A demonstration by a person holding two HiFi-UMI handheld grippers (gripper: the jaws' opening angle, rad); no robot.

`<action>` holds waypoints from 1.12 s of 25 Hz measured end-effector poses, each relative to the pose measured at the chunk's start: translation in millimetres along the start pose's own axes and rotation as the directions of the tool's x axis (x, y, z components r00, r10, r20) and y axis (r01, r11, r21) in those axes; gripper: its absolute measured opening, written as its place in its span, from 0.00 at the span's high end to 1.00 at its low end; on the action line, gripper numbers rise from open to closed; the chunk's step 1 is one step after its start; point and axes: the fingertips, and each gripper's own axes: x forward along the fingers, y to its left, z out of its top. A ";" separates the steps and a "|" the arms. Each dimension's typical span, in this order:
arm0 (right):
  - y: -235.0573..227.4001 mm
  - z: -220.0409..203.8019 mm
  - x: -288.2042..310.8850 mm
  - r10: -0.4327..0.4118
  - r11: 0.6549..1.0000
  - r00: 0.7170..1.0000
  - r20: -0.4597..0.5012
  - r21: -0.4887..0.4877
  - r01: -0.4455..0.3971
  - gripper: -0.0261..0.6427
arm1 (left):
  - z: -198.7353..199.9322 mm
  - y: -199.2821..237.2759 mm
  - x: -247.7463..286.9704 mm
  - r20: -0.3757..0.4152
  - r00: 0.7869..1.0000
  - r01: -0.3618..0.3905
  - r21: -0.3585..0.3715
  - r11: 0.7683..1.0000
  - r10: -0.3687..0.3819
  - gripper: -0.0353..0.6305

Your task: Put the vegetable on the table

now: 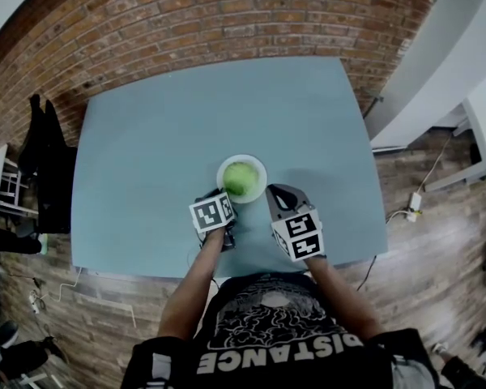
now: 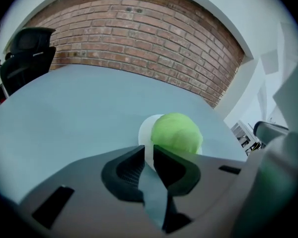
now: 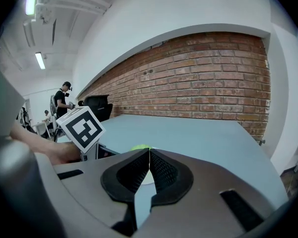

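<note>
A round green cabbage (image 1: 240, 177) sits on a small white plate (image 1: 225, 168) near the front middle of the blue-grey table (image 1: 162, 136). My left gripper (image 1: 215, 194) is at the plate's near-left rim. In the left gripper view its jaws (image 2: 149, 150) stand a narrow gap apart and hold nothing. The plate (image 2: 145, 133) shows through the gap, with the cabbage (image 2: 176, 133) just beyond. My right gripper (image 1: 271, 190) hovers just right of the plate. Its jaws (image 3: 149, 151) are shut and empty, and a sliver of cabbage (image 3: 140, 147) peeks over them.
A brick wall (image 1: 227, 14) runs behind the table's far edge. A black chair (image 2: 27, 48) stands at the far left, by dark things (image 1: 44, 152) on the floor side. White furniture (image 1: 478, 128) is on the right. People (image 3: 64, 95) stand far off.
</note>
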 end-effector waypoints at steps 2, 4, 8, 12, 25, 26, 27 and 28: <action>-1.5 -1.1 -3.5 0.011 1.000 1.000 -0.006 0.007 -0.011 0.95 | 5.1 -7.2 -7.5 0.041 0.999 0.017 -0.004 1.000 -0.017 0.86; -2.3 -1.7 -7.0 0.024 1.000 1.000 -0.007 0.008 -0.024 0.95 | 12.7 -16.6 -17.5 0.095 0.994 0.047 -0.006 0.999 -0.046 0.86; 0.2 -0.2 -14.4 0.055 0.998 0.998 -0.003 0.008 -0.055 0.95 | 27.8 -34.9 -41.9 0.194 0.977 0.089 0.011 0.996 -0.090 0.92; 3.7 2.6 -22.3 0.085 0.996 0.996 0.008 0.001 -0.085 0.95 | 36.1 -48.6 -66.1 0.278 0.952 0.134 -0.014 0.991 -0.125 0.92; 26.6 14.6 -51.3 0.198 0.980 0.978 0.071 -0.007 -0.198 0.95 | 36.2 -93.6 -136.2 0.472 0.861 0.188 0.056 0.981 -0.192 0.92; 28.0 16.7 -54.4 0.205 0.979 0.976 0.077 -0.009 -0.205 0.95 | 36.3 -97.7 -142.5 0.484 0.853 0.186 0.065 0.980 -0.194 0.92; 29.7 19.3 -57.7 0.214 0.977 0.973 0.085 -0.012 -0.213 0.95 | 36.3 -101.5 -148.5 0.495 0.846 0.184 0.072 0.980 -0.195 0.92; 31.7 21.9 -61.2 0.223 0.975 0.970 0.094 -0.016 -0.222 0.95 | 36.0 -105.1 -154.1 0.504 0.841 0.180 0.080 0.980 -0.195 0.92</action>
